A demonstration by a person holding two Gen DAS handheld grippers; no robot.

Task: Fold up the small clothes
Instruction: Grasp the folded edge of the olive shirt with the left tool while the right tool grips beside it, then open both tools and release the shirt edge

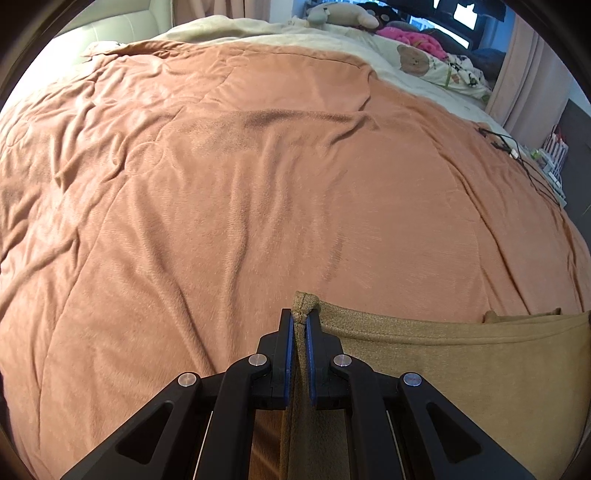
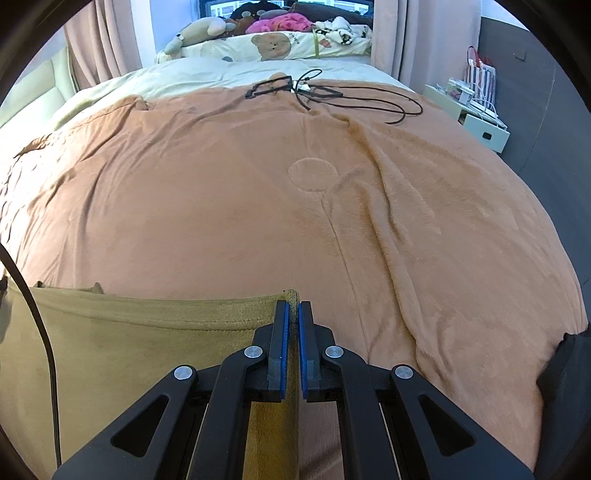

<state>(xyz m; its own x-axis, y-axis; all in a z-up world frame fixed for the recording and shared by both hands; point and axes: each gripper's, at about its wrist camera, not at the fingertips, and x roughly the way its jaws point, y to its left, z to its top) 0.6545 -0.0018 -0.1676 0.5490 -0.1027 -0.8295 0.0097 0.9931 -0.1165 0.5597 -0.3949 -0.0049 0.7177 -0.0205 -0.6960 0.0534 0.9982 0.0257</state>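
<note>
Both tongs are clamped on cloth as we hold them over the bed; our left gripper (image 1: 300, 320) pinches the left top corner of the tan garment (image 1: 461, 376), a small bunch of its hem poking up between the blue pads (image 1: 289, 354); from that corner the hemmed edge runs taut to the right, and the rest of the cloth hangs down below the tongs, in front of the orange blanket (image 1: 221, 206); that blanket is creased and spreads over almost the whole bed, with a cream sheet (image 1: 280, 35) showing beyond its far edge; further right along the headboard side we see a bear-print pillow (image 1: 436, 66), a pink plush thing (image 1: 413, 38) and a grey stuffed toy (image 1: 340, 14); in the right wrist view the same garment fills the lower left, its hem running across to our right gripper (image 2: 293, 314), which grips the other top corner, the cloth edge nipped tight between its pads; a dark cable (image 2: 33, 317) hangs across the cloth at the far left; ahead on the blanket lies a tangle of black cords (image 2: 317, 92); past the bed's right side stands a white bedside cabinet (image 2: 476, 122) with a striped bag (image 2: 480, 79) upon it.
</note>
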